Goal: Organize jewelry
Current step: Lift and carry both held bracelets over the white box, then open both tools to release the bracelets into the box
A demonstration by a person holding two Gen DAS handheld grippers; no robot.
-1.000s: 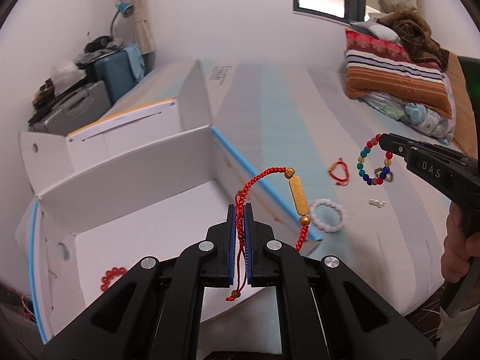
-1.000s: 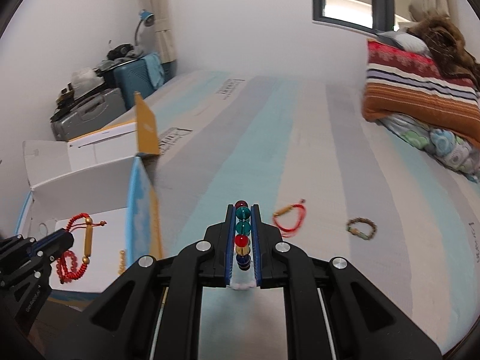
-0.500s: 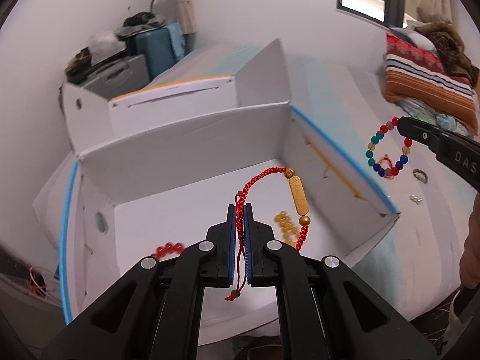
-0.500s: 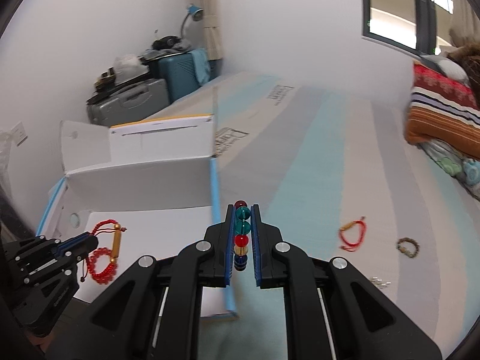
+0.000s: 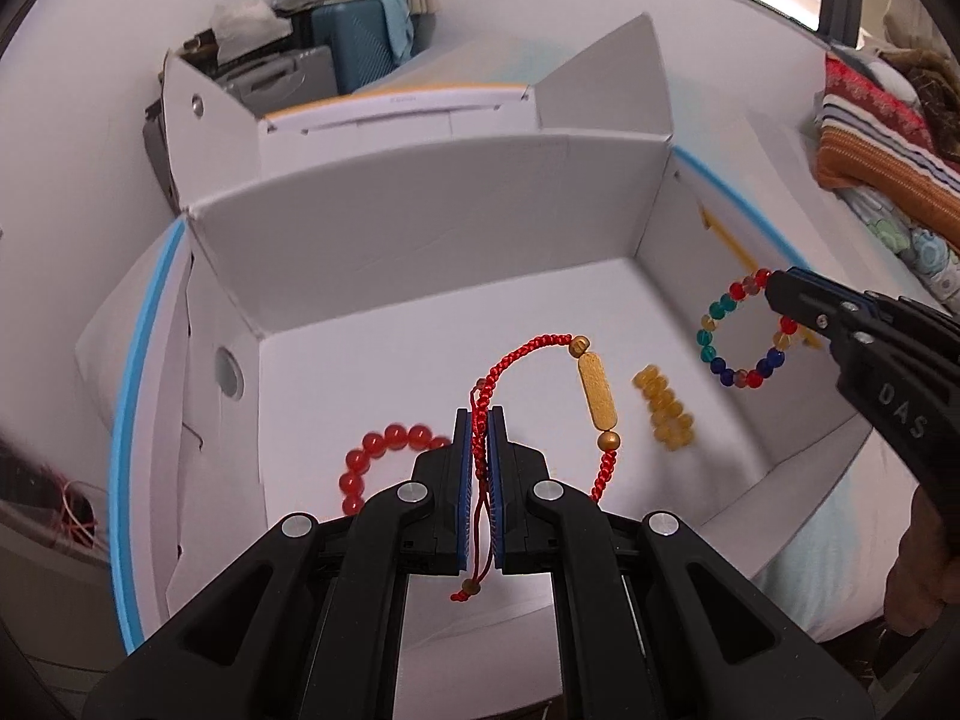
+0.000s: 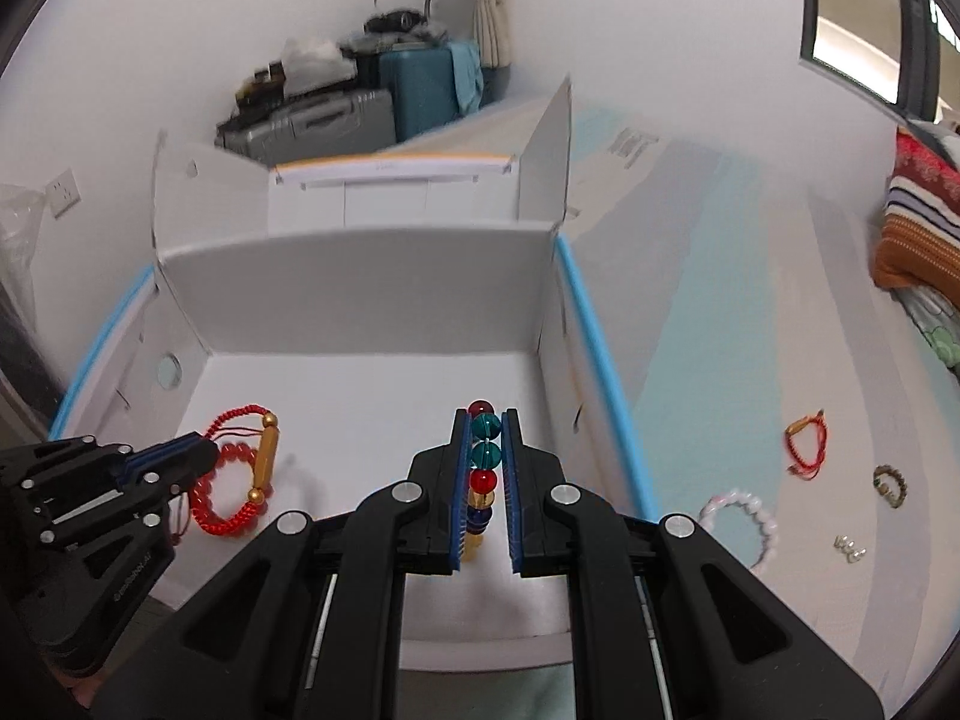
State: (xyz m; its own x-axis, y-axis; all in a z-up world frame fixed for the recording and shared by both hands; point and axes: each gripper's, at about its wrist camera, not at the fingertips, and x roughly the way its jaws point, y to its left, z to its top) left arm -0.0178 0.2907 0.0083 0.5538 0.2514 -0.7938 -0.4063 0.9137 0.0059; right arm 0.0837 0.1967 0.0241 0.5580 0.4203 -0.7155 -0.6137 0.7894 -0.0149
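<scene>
My left gripper (image 5: 479,420) is shut on a red braided cord bracelet with a gold bar (image 5: 595,391) and holds it above the floor of the open white box (image 5: 420,222). My right gripper (image 6: 485,420) is shut on a multicolour bead bracelet (image 6: 483,453), also over the box; it shows at the right in the left wrist view (image 5: 729,336). A red bead bracelet (image 5: 384,456) and a yellow bead bracelet (image 5: 663,407) lie in the box.
On the striped bed cover (image 6: 720,300) right of the box lie a white bead bracelet (image 6: 741,519), a red cord bracelet (image 6: 807,441), a brown bead bracelet (image 6: 891,483) and small pearl earrings (image 6: 849,546). Suitcases (image 6: 360,114) stand behind the box. Folded blankets (image 5: 882,150) are at the far right.
Both grippers have moved left from over the bed to over the white box, still holding their bracelets.
</scene>
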